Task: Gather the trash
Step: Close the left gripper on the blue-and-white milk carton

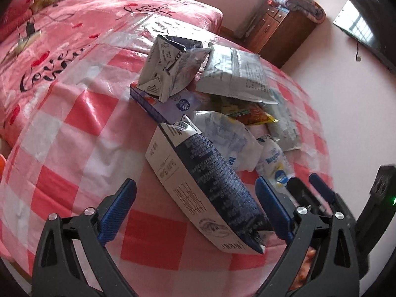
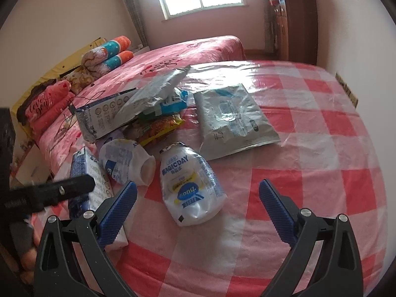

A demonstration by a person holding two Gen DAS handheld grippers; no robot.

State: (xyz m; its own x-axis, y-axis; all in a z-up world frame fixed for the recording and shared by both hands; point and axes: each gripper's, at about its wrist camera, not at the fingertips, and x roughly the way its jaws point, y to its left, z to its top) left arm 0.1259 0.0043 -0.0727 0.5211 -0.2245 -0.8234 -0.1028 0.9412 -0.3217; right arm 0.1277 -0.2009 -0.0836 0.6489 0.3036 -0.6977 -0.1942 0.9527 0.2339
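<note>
left tool (image 1: 195,206) was spread wide, blue ribbed pads either side of a flattened navy-and-white milk carton (image 1: 210,188) that lay on the red-and-white checked plastic-covered surface (image 1: 74,128). the carton sat between the pads, and no contact with either pad was visible. ahead of this tool was the trash pile: a crumpled white-and-dark carton standing tilted (image 1: 170,66), a flat silver-grey foil pouch (image 1: 235,74) leaning next to it, an orange-yellow snack wrapper (image 1: 257,116) underneath, a crushed white plastic bottle (image 1: 227,138) just past the carton's far end. the right tool (image 1: 307,185) showed to the right, close by.

right tool (image 2: 198,194) was wide too, gripping nothing. a crushed clear-white plastic bottle with blue "magicday" label (image 2: 188,183) lay on the checked surface (image 2: 309,173) just ahead, between the pads' line, cap end pointing away, not touched. ahead-right of it lay a flat grey foil wet-wipe pack (image 2: 235,118). ahead-left was a second squashed white bottle (image 2: 126,160), the snack wrapper (image 2: 158,128) and a grey-white carton (image 2: 104,118) with a silver pouch (image 2: 158,86) propped on it. the left tool (image 2: 49,193) came in from the left, over the navy carton (image 2: 84,173).

beyond the surface was a bed with pink printed cover (image 2: 188,49).
</note>
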